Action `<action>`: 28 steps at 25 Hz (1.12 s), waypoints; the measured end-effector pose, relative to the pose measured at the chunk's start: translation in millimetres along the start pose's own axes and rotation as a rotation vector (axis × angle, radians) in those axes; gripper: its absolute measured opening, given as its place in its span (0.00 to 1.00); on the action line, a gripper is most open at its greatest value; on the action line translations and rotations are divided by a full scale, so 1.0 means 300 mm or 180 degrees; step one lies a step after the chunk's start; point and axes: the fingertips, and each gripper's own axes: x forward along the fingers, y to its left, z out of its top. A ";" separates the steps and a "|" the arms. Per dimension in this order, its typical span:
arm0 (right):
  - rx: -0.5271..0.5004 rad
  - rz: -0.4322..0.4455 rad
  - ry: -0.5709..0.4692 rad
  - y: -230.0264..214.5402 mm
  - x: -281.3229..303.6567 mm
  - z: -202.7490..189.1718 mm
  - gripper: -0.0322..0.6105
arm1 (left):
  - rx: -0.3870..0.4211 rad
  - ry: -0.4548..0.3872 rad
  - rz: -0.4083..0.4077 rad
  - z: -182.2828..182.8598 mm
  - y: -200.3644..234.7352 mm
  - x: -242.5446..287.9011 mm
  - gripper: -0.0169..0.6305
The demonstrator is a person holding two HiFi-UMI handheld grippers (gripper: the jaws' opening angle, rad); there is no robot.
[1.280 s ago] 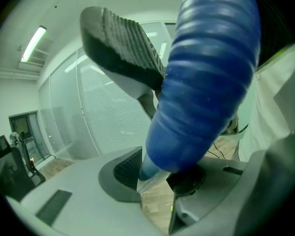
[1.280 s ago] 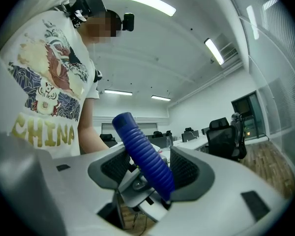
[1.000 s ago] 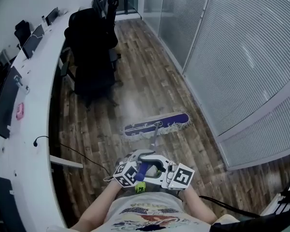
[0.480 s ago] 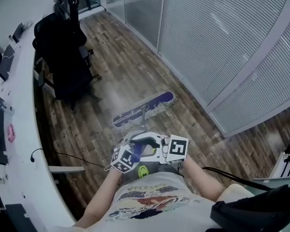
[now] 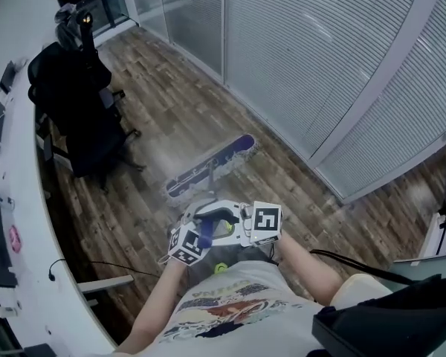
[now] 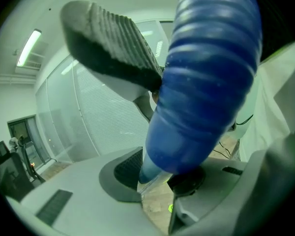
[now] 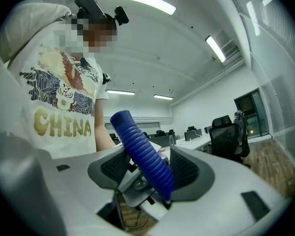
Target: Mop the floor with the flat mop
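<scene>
Mop head (image 5: 210, 166) has swung diagonal and come nearer, right end by the glass wall (image 5: 334, 73): stroke under way. Left gripper (image 6: 157, 178) and right gripper (image 7: 150, 173) both clamp the handle (image 7: 143, 154).

The wood-plank floor (image 5: 178, 103) bears the flat mop (image 5: 227, 155), head down, and a black office chair (image 5: 70, 103).

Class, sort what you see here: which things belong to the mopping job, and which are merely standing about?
Part of the job:
- flat mop head
- blue mop handle
- left gripper and right gripper, both clamped on the handle
- wooden floor

Merely standing about:
- black office chair
- white desk
- blinds partition
</scene>
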 end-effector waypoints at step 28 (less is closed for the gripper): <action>0.0023 0.0145 -0.0233 -1.360 -0.448 0.168 0.44 | 0.0096 0.0268 0.0114 0.092 1.089 0.945 0.16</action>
